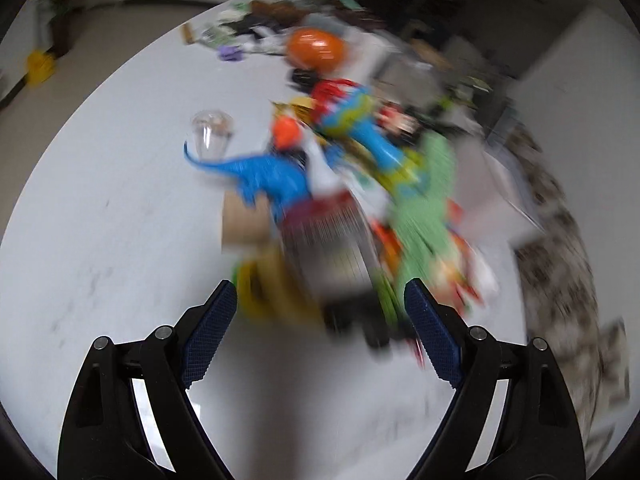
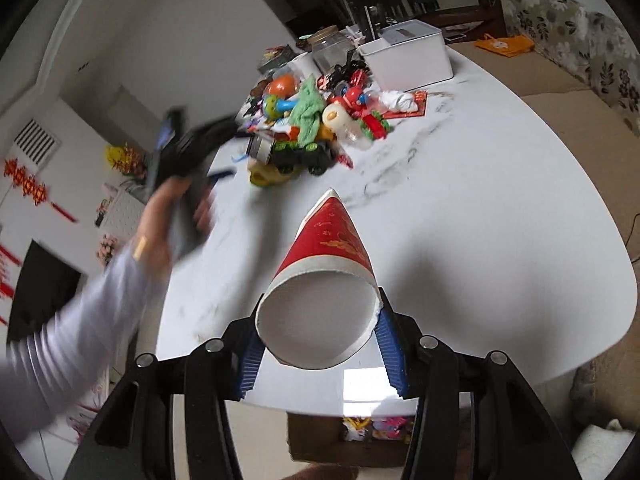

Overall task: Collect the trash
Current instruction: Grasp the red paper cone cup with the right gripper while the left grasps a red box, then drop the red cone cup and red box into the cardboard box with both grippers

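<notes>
My right gripper (image 2: 318, 308) is shut on a red paper cup (image 2: 328, 236), which lies sideways between the pads with its white mouth facing the camera, above the white marble table (image 2: 480, 200). In the left wrist view, which is blurred by motion, my left gripper (image 1: 320, 284) stands open with nothing between its fingers, just in front of a heap of toys (image 1: 340, 200). A clear plastic cup (image 1: 211, 134) stands left of the heap behind a blue dinosaur (image 1: 268, 178). The right wrist view shows a hand (image 2: 160, 216) holding the left gripper (image 2: 192, 152) near the same heap (image 2: 304, 128).
A white box (image 2: 408, 60) and a glass jar (image 2: 332, 50) stand behind the heap. Crumpled white paper (image 2: 396, 100) lies on a red envelope (image 2: 418, 106). A cardboard box (image 2: 320, 440) sits below the table's near edge. A floral sofa (image 2: 580, 40) is at the far right.
</notes>
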{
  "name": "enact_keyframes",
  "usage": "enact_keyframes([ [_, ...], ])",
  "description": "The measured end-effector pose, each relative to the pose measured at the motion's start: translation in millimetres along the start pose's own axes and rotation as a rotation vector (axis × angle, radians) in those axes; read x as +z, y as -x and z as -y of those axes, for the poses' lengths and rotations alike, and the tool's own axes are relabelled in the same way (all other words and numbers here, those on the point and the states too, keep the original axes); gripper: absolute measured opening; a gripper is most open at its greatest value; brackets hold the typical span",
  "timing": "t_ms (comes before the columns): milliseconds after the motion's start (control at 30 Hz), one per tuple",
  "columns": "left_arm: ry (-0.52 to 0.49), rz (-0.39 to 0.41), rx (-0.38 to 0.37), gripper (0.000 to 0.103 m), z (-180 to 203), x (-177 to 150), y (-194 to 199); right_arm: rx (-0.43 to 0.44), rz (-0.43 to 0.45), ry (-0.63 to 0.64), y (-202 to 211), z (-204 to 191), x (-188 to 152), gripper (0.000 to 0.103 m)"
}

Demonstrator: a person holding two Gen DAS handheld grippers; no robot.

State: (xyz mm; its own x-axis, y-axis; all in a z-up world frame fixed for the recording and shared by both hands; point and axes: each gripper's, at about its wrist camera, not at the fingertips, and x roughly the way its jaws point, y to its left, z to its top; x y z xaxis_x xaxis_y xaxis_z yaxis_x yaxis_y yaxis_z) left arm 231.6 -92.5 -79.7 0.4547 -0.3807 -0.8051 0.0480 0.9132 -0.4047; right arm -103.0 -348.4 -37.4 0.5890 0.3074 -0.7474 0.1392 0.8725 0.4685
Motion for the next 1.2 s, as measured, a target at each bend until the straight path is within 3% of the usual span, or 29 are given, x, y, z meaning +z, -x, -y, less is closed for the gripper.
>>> enact_keyframes([
  [67, 0.056, -0.032, 0.018, 0.081, -2.3, 14.8, -23.6, 0.004, -0.017, 0.010, -0.6, 0.6, -7.1, 0.050],
  [100, 0.072, -0.046, 0.024, 0.062, -3.3, 18.1, -30.9, 0.004, -0.023, 0.009, -0.6, 1.9, -9.3, 0.050],
  [133, 0.097, -0.068, -0.003, 0.055, -4.2, 21.1, -38.6, 0.003, -0.029, 0.010, -1.2, 3.2, -10.6, 0.050],
  [200, 0.112, -0.057, -0.001, 0.054, -4.7, 20.4, -35.4, -0.008, -0.032, 0.026, -0.8, 5.6, -11.3, 0.050],
  [300, 0.100, -0.044, -0.069, 0.053, -5.5, 17.9, -16.3, -0.001, -0.024, 0.031, 2.7, 7.8, -7.9, 0.050],
  [500, -0.003, 0.008, -0.203, 0.053, -20.9, -2.7, 71.9, 0.023, -0.011, 0.110, 2.8, -17.3, -0.3, 0.050],
  [700, -0.153, 0.032, -0.273, 0.053, -61.3, -81.4, 179.2, 0.063, -0.088, 0.285, -11.6, -69.9, -13.1, 0.049],
  [867, -0.088, -0.047, -0.263, 0.053, -127.8, -174.9, 226.7, 0.126, -0.197, 0.405, -31.4, -111.0, -34.3, 0.049],
  [1033, 0.003, -0.179, -0.219, 0.053, -171.0, -264.4, 234.9, 0.145, -0.332, 0.552, -50.1, -138.8, -73.6, 0.049],
  [1200, 0.066, -0.355, -0.152, 0.053, -195.9, -348.5, 203.0, 0.116, -0.523, 0.690, -85.0, -141.2, -138.0, 0.049],
])
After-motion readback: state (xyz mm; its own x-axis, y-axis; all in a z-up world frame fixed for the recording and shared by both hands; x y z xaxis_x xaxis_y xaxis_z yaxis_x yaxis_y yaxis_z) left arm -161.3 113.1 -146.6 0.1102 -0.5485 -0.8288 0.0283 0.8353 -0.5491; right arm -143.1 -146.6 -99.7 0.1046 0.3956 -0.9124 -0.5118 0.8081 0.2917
